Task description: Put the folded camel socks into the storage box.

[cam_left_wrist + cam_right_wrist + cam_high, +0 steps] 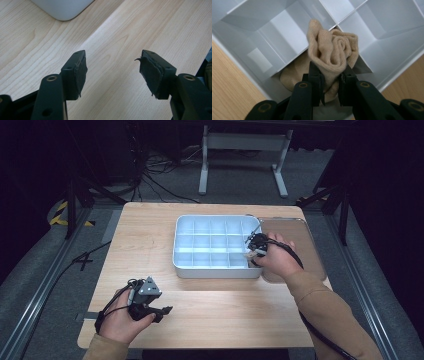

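Right gripper (331, 75) pinching a rolled beige sock (332, 53) above a near-corner cell of the white divided tray (257, 40); best lowered squarely between dividers before release; left gripper (113, 72) spread, empty, over the table (120, 30).

We are in what looks to us like a lab or recording studio set up for handling trials. At our twelve o'clock, black curtains close off the dark room beyond the light wooden table (150, 250). Loose cables (160, 175) trail over the grey carpet there, beside a white metal stand (245, 155). At ten o'clock, yellow-black hazard tape (60, 212) marks the floor, and metal rails (45, 285) flank us.
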A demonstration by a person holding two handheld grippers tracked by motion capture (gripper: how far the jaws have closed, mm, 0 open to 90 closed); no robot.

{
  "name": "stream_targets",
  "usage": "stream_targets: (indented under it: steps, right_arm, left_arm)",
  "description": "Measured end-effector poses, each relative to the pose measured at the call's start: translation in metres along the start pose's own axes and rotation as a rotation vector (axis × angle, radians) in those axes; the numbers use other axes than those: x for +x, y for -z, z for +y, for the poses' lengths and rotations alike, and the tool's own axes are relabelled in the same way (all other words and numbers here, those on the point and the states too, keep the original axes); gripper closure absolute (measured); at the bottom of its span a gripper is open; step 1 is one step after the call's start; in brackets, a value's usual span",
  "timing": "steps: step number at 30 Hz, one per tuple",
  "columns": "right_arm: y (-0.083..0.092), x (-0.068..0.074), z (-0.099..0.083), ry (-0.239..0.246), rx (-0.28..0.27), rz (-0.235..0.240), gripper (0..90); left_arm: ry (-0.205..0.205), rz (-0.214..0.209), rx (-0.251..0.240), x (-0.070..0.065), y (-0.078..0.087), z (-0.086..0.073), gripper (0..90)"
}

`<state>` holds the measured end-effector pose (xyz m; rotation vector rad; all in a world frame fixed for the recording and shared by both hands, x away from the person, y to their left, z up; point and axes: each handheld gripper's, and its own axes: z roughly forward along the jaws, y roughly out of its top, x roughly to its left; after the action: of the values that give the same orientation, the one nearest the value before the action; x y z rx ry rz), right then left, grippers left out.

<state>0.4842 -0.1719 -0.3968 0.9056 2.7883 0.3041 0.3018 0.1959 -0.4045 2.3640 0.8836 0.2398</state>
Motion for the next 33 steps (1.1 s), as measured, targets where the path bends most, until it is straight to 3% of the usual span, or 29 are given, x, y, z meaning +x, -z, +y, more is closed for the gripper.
stream_targets:
  steps: [5,9,16,24,26,30,33]
  right_arm:
    - [-0.012,-0.001,0.002,-0.005,0.041,0.015,75.9]
    - [-0.022,-0.004,0.003,-0.023,0.064,0.036,75.6]
    - [-0.026,-0.008,0.002,-0.050,0.062,0.054,75.0]
    - [-0.015,-0.008,-0.004,-0.046,-0.010,0.079,63.2]
    - [-0.008,-0.006,-0.007,-0.046,-0.036,0.065,58.8]
    - [0.009,-0.007,-0.012,-0.059,-0.102,0.070,57.2]
    - [0.017,-0.007,-0.015,-0.059,-0.138,0.064,56.7]
  left_arm:
    - [-0.008,0.013,0.001,0.000,0.003,-0.003,39.2]
    - [0.011,0.008,-0.001,0.000,0.004,-0.006,39.2]
    - [0.010,0.014,-0.002,0.000,0.004,-0.007,39.2]
    - [0.006,0.005,-0.003,0.000,0.002,-0.003,39.1]
    - [0.000,0.007,0.001,0.000,0.001,-0.001,39.1]
    - [-0.022,0.005,0.003,0.001,0.000,0.001,39.1]
    - [-0.007,-0.002,-0.002,-0.001,-0.002,0.002,39.1]
